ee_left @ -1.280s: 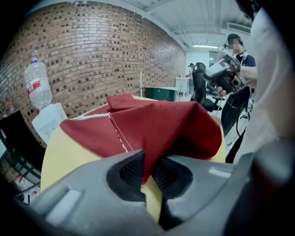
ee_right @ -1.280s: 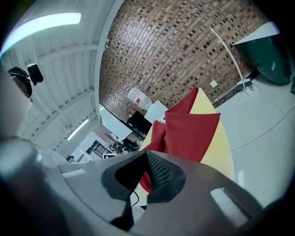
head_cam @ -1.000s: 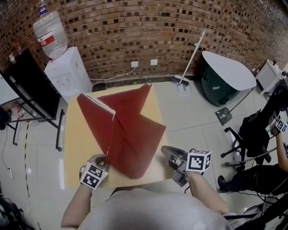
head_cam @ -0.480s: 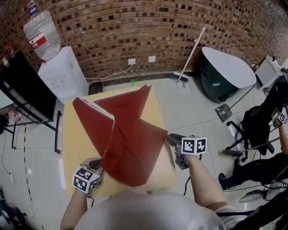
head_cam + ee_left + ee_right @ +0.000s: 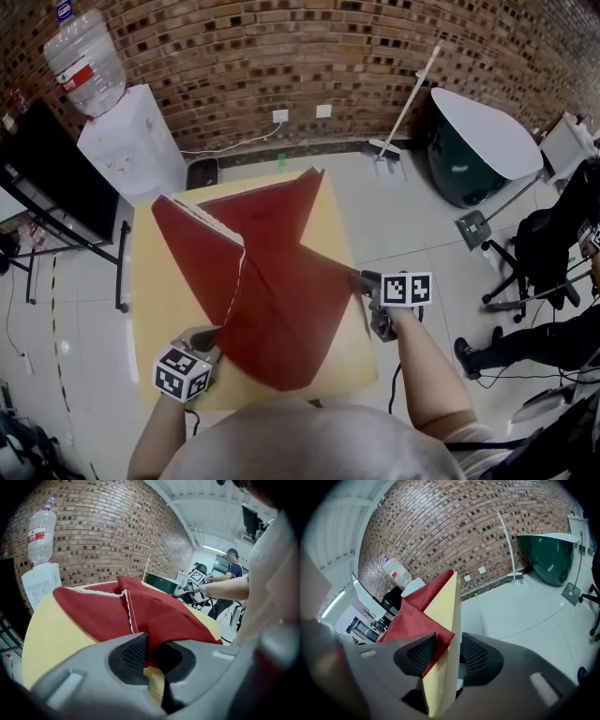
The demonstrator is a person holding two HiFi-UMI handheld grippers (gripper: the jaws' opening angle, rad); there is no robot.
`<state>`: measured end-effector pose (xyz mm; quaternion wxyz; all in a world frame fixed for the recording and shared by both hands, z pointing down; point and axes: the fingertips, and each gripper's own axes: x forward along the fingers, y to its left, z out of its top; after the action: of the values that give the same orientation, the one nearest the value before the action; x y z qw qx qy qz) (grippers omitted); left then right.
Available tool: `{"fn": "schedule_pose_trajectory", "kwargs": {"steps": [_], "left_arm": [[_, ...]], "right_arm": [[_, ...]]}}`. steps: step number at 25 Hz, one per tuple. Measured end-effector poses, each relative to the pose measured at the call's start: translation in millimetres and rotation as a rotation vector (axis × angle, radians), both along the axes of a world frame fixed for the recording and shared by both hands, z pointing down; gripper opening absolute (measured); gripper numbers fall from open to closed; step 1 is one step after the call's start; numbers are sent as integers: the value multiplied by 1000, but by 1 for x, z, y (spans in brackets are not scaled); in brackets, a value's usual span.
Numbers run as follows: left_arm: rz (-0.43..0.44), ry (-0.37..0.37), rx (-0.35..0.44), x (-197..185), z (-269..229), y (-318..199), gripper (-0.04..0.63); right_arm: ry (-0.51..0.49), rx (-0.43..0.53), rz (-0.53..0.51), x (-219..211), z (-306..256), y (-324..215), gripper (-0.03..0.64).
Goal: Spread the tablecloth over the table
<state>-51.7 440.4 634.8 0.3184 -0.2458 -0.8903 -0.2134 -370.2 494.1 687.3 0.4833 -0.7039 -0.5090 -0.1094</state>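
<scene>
A red tablecloth [image 5: 272, 281] lies partly folded on the square yellow table [image 5: 159, 281]. My left gripper [image 5: 214, 335] is at the near left and is shut on the cloth's near edge; in the left gripper view the red cloth [image 5: 154, 611] is pinched between the pads of the left gripper [image 5: 150, 656]. My right gripper [image 5: 361, 281] is at the table's right edge. Its jaws have just been opening. In the right gripper view the right gripper [image 5: 447, 651] straddles the table edge [image 5: 443, 602] and the red cloth corner [image 5: 440, 641], and the pads are not pressing on them.
A water dispenser [image 5: 127, 141] and a black panel on a stand [image 5: 56, 178] are at the back left. A broom [image 5: 398, 122] leans on the brick wall. A green bin with a white lid [image 5: 478, 150] and a seated person [image 5: 553, 328] are to the right.
My right gripper has moved from the table's near right corner along the right edge to the cloth's right corner, and its jaws have opened. The left gripper keeps its hold.
</scene>
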Motion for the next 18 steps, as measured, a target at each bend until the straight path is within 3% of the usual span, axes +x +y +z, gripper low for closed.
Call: {"fn": "schedule_pose_trajectory", "kwargs": {"steps": [8, 13, 15, 18], "left_arm": [[-54, -18, 11, -5, -8, -1, 12], [-87, -28, 5, 0, -8, -4, 12], [-107, -37, 2, 0, -7, -5, 12], [-130, -50, -2, -2, -9, -8, 12]], "right_arm": [[-121, 8, -61, 1, -3, 6, 134], [-331, -23, -99, -1, -6, 5, 63], [-361, -35, -114, -1, -5, 5, 16], [-371, -52, -140, 2, -9, 4, 9]]}}
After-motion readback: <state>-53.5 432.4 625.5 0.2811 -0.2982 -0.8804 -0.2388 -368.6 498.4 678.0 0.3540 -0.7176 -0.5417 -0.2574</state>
